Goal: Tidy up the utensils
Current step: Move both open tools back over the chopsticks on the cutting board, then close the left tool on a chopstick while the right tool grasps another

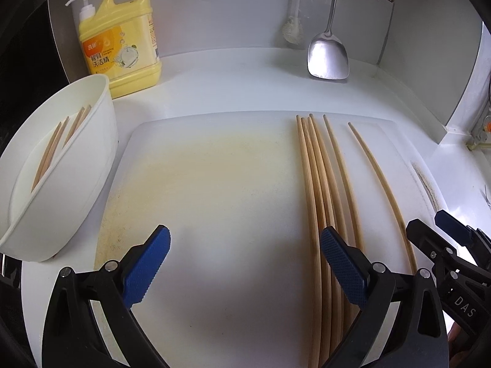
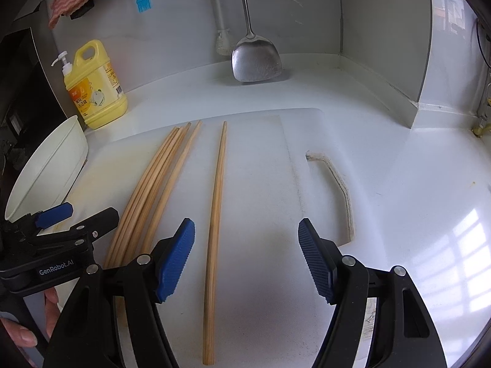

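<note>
Both grippers' ribbed blue fingers point(image 1: 147, 263) spread above slim wooden chopsticks point(image 1: 319, 184) on white board point(image 1: 214, 168)

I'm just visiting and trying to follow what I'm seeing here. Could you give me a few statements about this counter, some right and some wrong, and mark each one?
1. Some chopsticks already stand in the white holder. True.
2. The lone chopstick touches the bundle of chopsticks. False: it lies apart from them on the cutting board.
3. The right gripper is clamped on a chopstick. False: its jaws are open, holding nothing.
4. A metal spatula leans against the back wall. True.
5. The yellow detergent bottle lies on its side. False: it stands upright beside the holder.
</note>
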Demonstrator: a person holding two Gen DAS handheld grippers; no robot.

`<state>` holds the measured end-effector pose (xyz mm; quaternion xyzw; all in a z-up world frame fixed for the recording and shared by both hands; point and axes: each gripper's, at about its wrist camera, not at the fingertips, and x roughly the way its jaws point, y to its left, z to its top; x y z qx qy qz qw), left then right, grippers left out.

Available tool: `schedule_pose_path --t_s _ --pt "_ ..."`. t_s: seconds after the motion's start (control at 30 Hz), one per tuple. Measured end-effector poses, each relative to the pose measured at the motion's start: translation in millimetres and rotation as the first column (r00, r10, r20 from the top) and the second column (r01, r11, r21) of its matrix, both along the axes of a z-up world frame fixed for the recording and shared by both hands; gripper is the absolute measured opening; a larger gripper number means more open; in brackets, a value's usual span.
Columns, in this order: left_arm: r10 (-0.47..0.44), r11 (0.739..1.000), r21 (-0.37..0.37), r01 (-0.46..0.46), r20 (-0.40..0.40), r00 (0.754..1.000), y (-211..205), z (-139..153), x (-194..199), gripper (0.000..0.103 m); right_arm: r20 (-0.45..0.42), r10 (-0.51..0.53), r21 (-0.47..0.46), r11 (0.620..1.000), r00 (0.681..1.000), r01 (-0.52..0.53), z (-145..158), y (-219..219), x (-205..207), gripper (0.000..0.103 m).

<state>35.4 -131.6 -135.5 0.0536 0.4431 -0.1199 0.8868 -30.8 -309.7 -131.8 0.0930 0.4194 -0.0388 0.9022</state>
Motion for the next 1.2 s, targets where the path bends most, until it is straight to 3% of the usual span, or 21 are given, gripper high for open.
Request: schedule_pose_path --t_s 0.4,0.6,1.2 --pt "0.001 1.000 -0.013 -0.001 -0.019 1.000 0.5 -6.9 6.9 0.098 0.003 0.003 -0.008 1.000 1.000 -0.003 -1.7 2.5 7.1 0.067" --pt "0.013 1.000 0.021 -0.012 -0.015 1.000 -5.6 -9.9 13.2 0.098 0.000 -0.001 -0.028 1.000 1.000 0.001 -3.8 2.3 12.1 0.067" --pt "0.036 0.999 0.014 -0.036 -0.008 0.999 -1.2 -10.3 21.5 0.094 -0.015 0.036 -0.154 0.987 0.999 -0.038 -8.3 19.9 25.4 0.066"
